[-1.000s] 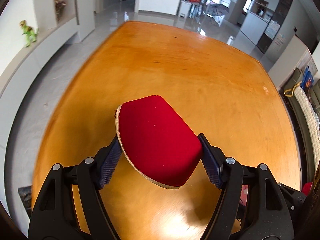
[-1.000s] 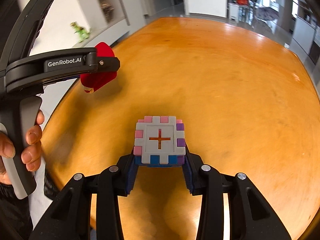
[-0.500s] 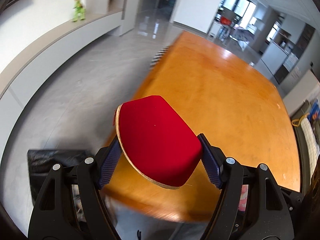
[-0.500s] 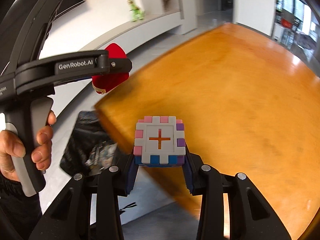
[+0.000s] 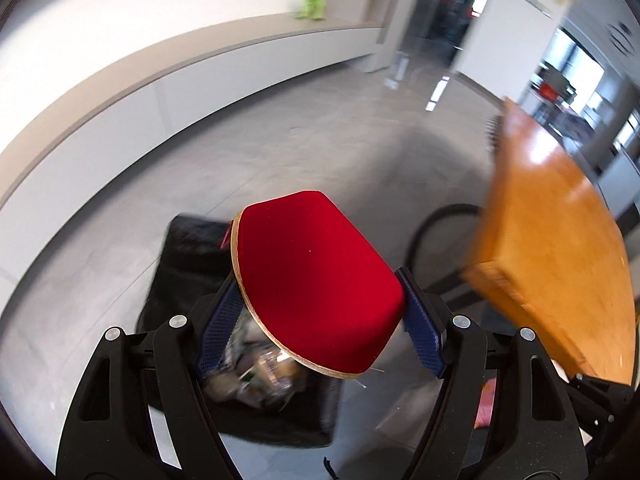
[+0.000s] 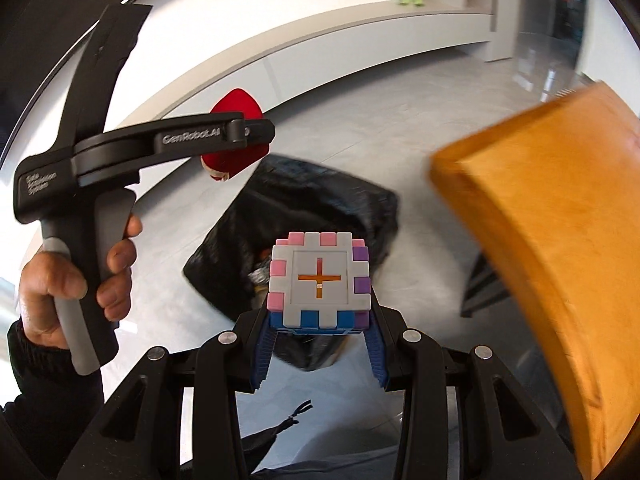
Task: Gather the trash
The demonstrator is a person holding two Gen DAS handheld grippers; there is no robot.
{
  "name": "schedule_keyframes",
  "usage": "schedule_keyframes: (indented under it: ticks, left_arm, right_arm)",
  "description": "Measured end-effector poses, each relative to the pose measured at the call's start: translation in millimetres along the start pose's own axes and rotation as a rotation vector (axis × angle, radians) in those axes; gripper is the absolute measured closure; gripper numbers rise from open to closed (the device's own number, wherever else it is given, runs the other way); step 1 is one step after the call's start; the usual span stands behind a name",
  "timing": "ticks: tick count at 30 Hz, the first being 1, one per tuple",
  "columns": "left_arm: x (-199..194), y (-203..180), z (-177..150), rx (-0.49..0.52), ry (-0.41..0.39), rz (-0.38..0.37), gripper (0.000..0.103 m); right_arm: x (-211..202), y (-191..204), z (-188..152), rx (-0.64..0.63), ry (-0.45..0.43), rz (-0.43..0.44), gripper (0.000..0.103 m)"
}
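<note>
The red, velvet-covered, flat wedge-shaped piece with a pale trimmed edge (image 5: 316, 276) sits clamped between the jaws of the left gripper (image 5: 320, 312), the blue pads pressing on its two sides. The small plastic puzzle cube, white with pink, purple and blue teeth and an orange cross on its face (image 6: 320, 280), is pinched the same way in the jaws of the right gripper (image 6: 320, 344). Straight beyond both pairs of jaws, down on the grey floor (image 5: 320, 140), lies an open black plastic trash bag (image 6: 320, 204) with crumpled wrappers already showing in its mouth.

A second ago both pairs of jaws were looking out over the orange wooden bench (image 5: 556, 248); now the bench has slid off to the right of them and the bag has come in underneath. The person's hand (image 6: 76, 284) carries the left gripper ahead and to the left of the right one. Neither grip has shifted on the way.

To my eye that means the carry is nearly over: both pieces are off the bench and hanging roughly above the bag, so what remains is to line up over the opening and let go.
</note>
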State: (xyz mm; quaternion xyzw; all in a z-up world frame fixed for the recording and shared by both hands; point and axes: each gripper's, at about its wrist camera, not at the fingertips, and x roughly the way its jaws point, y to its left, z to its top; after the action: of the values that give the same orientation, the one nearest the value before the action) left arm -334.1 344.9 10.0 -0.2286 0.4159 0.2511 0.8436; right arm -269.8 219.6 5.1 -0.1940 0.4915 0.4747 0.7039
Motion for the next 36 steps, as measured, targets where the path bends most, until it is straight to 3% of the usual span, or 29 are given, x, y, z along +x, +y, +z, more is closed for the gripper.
schedule_keyframes:
  ticks: [9, 11, 12, 16, 25, 36]
  left_arm:
    - [-9.0, 44.8, -1.0, -0.065, -0.035, 0.049, 0.028]
    - [-11.5, 52.4, 5.0, -0.095, -0.034, 0.055, 0.006]
    - [-12.8, 56.6, 7.2, -0.110, -0.037, 0.072, 0.006]
    - [-17.7, 74.9, 8.8, -0.160, -0.063, 0.135, 0.006]
    - [-5.9, 100.9, 3.5, -0.306, -0.009, 0.071, 0.006]
    - [-8.3, 55.9, 10.1, -0.234, 0.000, 0.034, 0.006]
  right_arm:
    - [31.8, 56.2, 25.1, -0.130, 0.042, 0.020, 0.061]
    - [39.9, 64.7, 29.0, -0.166, 0.044, -0.062, 0.020]
    - [39.3, 65.4, 29.1, -0.166, 0.021, -0.086, 0.018]
    - [37.3, 65.1, 25.1, -0.170, 0.016, -0.055, 0.018]
    - [34.1, 44.2, 17.7, -0.107, 0.028, -0.026, 0.018]
    - [14.2, 9.1, 8.2, -0.024, -0.015, 0.002, 0.018]
